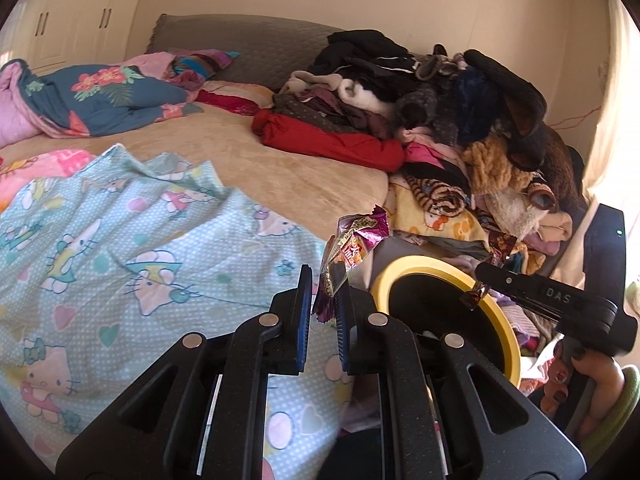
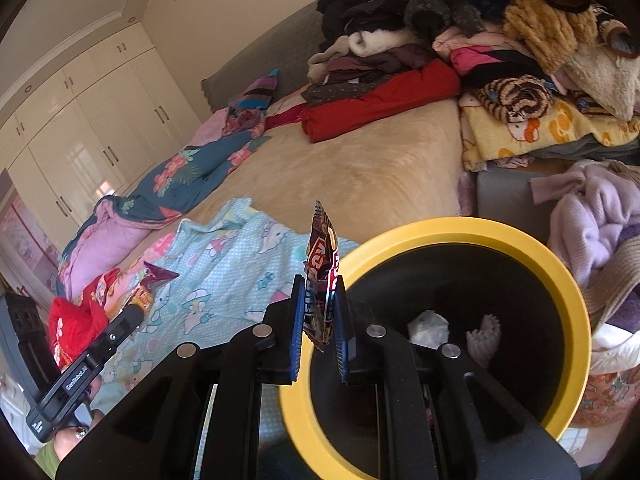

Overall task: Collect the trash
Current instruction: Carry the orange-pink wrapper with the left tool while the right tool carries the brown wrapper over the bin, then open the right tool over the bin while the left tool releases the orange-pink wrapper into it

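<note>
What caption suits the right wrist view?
Right gripper holds a brown wrapper at the yellow bin rim, bed behind.

The bed (image 1: pixel 248 160) carries a cartoon-cat sheet (image 1: pixel 120 264) and piled clothes (image 1: pixel 400 96).

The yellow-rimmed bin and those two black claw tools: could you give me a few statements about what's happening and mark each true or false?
1. Each gripper is clamped on a snack wrapper. True: the left gripper pinches a purple wrapper, and the right gripper pinches a brown wrapper.
2. The trash bin has a red rim. False: its rim is yellow.
3. The bin holds nothing. False: a white crumpled scrap lies inside.
4. The right gripper's wrapper is at the bin's rim. True.
5. The Hello Kitty sheet is dark green. False: it is pale blue with dots.
</note>
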The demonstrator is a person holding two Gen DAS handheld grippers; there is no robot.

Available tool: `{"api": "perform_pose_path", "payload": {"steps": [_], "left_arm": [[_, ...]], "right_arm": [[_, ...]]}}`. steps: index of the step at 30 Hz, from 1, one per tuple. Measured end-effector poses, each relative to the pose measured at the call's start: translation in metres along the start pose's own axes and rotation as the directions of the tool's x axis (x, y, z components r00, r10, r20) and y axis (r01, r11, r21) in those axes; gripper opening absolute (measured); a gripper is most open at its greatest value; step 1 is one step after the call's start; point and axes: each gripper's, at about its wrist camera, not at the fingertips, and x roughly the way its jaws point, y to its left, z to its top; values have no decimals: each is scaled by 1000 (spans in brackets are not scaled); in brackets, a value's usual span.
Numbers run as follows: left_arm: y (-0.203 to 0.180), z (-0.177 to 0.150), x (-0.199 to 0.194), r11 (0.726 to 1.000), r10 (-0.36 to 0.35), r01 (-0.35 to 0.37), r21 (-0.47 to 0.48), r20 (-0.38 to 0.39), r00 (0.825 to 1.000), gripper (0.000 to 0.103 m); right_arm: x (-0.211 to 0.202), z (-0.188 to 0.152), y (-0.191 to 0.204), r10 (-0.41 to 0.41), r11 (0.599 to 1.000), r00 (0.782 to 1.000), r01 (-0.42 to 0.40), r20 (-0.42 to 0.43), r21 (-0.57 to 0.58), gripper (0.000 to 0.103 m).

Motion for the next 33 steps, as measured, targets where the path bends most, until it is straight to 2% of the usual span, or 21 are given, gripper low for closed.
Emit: {"api": "perform_pose_path", "payload": {"steps": [13,24,31,33], "left_arm": [[-41,-8,11,994,-75,77,74,-32,997,7],[-85,-24,43,976,-112,133,170,-125,986,7],[-103,-32,74,971,-118,156,183,-205,972,7],[-107,-35,84,969,-118,162,184,-228,966,7]], "right_arm": [[-11,3,-49,-103,993,995,103,-4,56,14],[-10,3,-79,-116,984,993,120,-36,129,16],[-9,2,-83,-109,981,992,119,-68,151,18],[-9,2,-84,-92,981,993,104,-78,162,21]]}}
